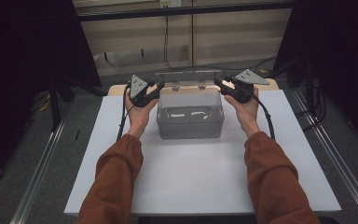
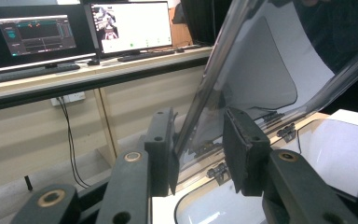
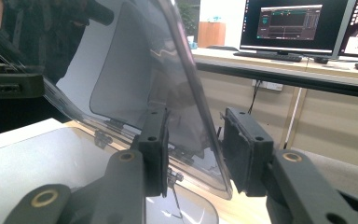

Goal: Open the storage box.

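A clear plastic box (image 1: 190, 122) stands on the white table top (image 1: 191, 172), its hinged clear lid (image 1: 189, 76) raised at the back. My left gripper (image 1: 158, 87) is at the lid's left end and my right gripper (image 1: 218, 82) at its right end. In the left gripper view the lid (image 2: 261, 70) rises between the pads, and the left gripper (image 2: 198, 149) is shut on its edge. In the right gripper view the lid (image 3: 135, 70) slants up between the pads, and the right gripper (image 3: 193, 149) is shut on that edge. Two small white strips (image 1: 189, 113) lie inside the box.
The white top reaches well past the box on both sides and toward the person. Behind the table stands a desk (image 2: 98, 77) with monitors (image 2: 130, 25) and hanging cables (image 1: 166, 44). Metal rails (image 1: 42, 163) run along the floor on both sides.
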`<state>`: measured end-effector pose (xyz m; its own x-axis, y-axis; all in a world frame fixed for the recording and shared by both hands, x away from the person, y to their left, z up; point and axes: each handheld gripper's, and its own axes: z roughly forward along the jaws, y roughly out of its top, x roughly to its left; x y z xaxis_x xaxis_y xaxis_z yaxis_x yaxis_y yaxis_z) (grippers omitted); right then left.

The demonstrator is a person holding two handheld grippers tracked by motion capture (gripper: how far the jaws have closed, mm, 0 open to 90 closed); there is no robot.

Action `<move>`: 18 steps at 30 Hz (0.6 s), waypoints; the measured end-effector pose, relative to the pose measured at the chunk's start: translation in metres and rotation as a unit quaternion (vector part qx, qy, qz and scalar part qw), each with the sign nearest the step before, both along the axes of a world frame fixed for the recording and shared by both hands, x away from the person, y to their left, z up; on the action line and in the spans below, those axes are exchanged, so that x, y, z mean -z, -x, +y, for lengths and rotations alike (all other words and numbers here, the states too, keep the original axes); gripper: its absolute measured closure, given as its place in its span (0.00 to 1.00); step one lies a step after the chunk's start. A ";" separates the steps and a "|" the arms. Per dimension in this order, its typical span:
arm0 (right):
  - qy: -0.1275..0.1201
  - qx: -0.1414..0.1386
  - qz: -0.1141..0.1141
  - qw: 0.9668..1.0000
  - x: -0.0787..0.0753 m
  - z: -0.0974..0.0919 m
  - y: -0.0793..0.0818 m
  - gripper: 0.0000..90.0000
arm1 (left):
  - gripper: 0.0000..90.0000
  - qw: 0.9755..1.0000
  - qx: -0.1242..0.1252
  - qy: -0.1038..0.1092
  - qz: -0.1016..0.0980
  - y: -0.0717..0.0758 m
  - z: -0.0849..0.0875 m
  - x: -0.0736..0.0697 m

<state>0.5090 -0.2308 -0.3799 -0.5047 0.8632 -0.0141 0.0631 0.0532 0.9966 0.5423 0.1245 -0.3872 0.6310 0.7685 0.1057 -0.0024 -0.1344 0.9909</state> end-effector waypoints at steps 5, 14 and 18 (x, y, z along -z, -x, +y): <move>0.001 0.002 0.005 1.000 0.004 0.001 -0.005 0.69 | 0.72 1.000 0.001 0.001 0.006 -0.003 0.000 -0.001; 0.006 0.014 0.011 1.000 0.012 -0.004 -0.012 0.70 | 0.71 1.000 -0.002 -0.007 0.013 -0.008 -0.002 -0.002; 0.007 0.015 0.017 1.000 0.016 -0.007 -0.015 0.71 | 0.71 1.000 -0.001 -0.001 0.016 -0.010 -0.003 0.000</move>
<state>0.5240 -0.2375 -0.3955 -0.4794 0.8776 -0.0091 0.0983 0.0640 0.9931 0.5525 0.1214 -0.3868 0.6319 0.7701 0.0872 0.0290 -0.1359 0.9903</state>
